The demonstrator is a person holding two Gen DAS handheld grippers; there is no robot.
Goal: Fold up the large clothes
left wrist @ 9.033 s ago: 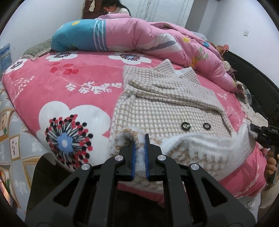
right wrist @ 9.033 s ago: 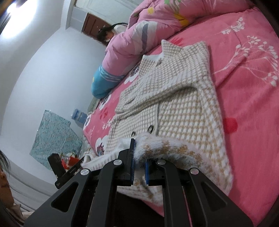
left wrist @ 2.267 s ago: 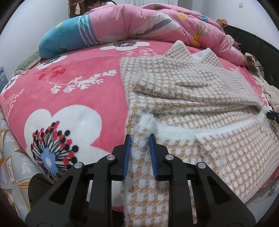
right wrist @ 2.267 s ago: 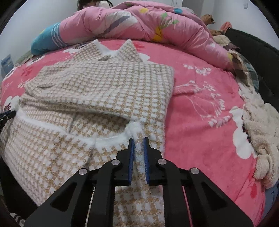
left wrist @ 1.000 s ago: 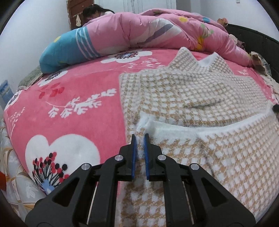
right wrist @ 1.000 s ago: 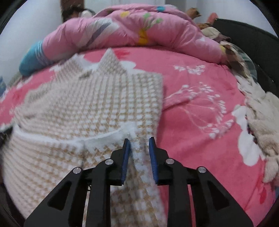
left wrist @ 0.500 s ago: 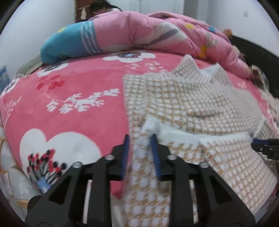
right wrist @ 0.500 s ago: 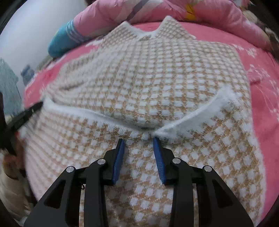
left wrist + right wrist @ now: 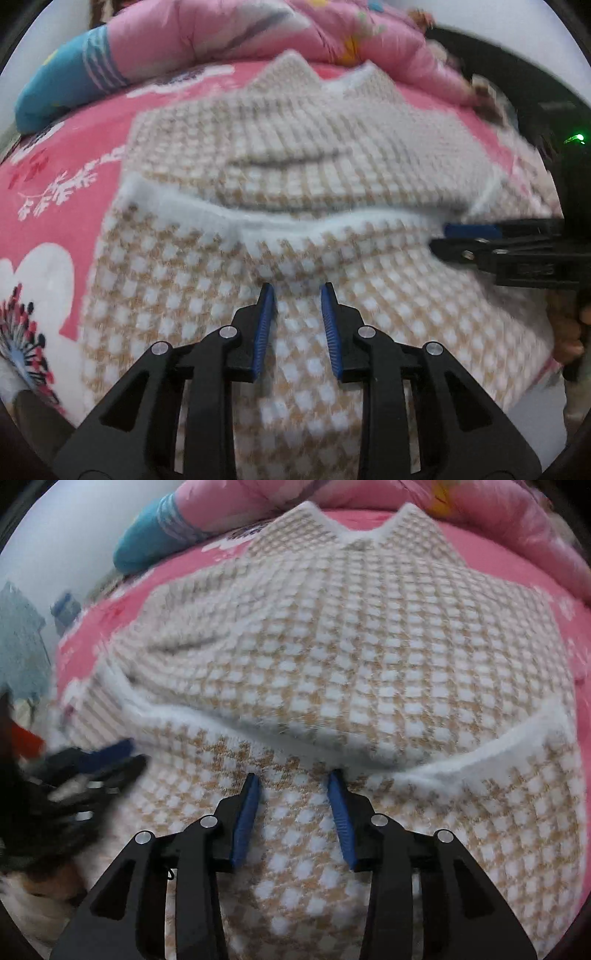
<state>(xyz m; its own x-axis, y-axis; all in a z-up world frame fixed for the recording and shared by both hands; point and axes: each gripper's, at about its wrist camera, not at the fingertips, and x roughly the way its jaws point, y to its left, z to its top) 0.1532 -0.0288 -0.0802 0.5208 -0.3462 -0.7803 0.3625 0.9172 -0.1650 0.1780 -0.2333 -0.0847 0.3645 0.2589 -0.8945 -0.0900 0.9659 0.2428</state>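
A beige-and-white checked fleece coat (image 9: 295,166) lies flat on the bed, collar at the far side. Its lower part is folded up over the body, and the fluffy white hem (image 9: 295,225) runs across the middle. My left gripper (image 9: 297,295) is open just above the folded-up part, near the hem, with only cloth beneath its fingers. In the right wrist view my right gripper (image 9: 294,779) hovers over the same fold of the coat (image 9: 369,627). Its jaws are opening and nothing is pinched between them. Each gripper shows in the other's view: right gripper (image 9: 443,240), left gripper (image 9: 125,753), blurred.
The bed carries a pink floral blanket (image 9: 74,155). A bunched pink quilt (image 9: 221,29) with a blue end (image 9: 55,85) lies along the far side. A dark bed frame (image 9: 517,74) curves at the right. A person's hand (image 9: 565,332) holds the right gripper.
Both grippers have let go of the hem corners, opened, and moved inward over the middle of the folded coat. The folded-up hem now lies on the coat's body.
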